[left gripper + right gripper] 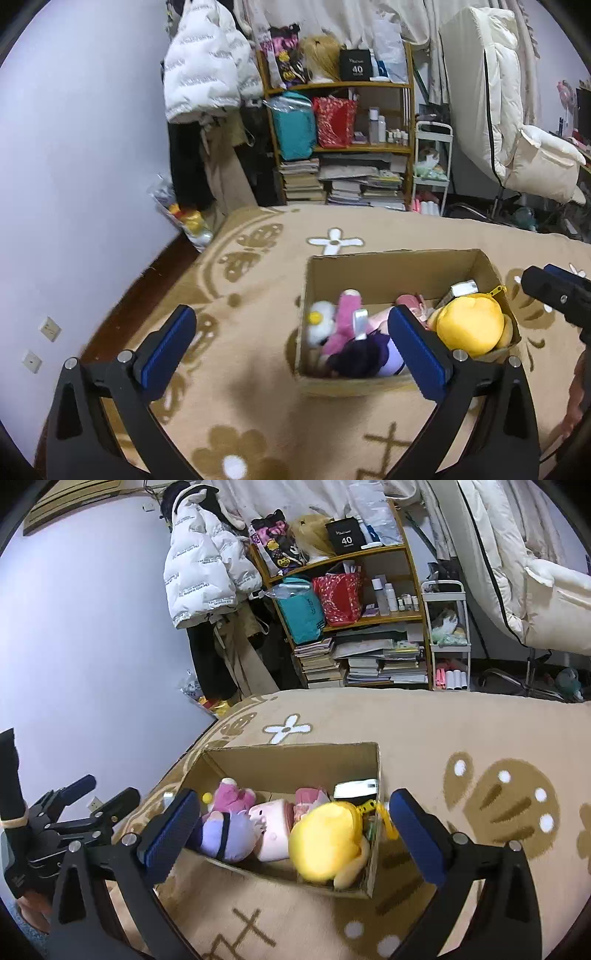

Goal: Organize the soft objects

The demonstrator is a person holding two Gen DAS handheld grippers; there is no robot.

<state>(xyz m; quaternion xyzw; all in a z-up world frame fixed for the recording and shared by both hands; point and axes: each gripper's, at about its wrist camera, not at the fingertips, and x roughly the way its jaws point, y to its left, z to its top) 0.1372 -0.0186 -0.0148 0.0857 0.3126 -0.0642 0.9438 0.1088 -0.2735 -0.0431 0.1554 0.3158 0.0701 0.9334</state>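
Plush toys (325, 842) fill cardboard box (295, 762).

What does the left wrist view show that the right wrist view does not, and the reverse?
Only the left wrist view: the white plush with a yellow spot at the box's left end, two wall sockets.
Only the right wrist view: the pink cylindrical plush in full, a wall-mounted unit up high.
Both: cardboard box on the patterned blanket, yellow plush, each open tool, left and right.
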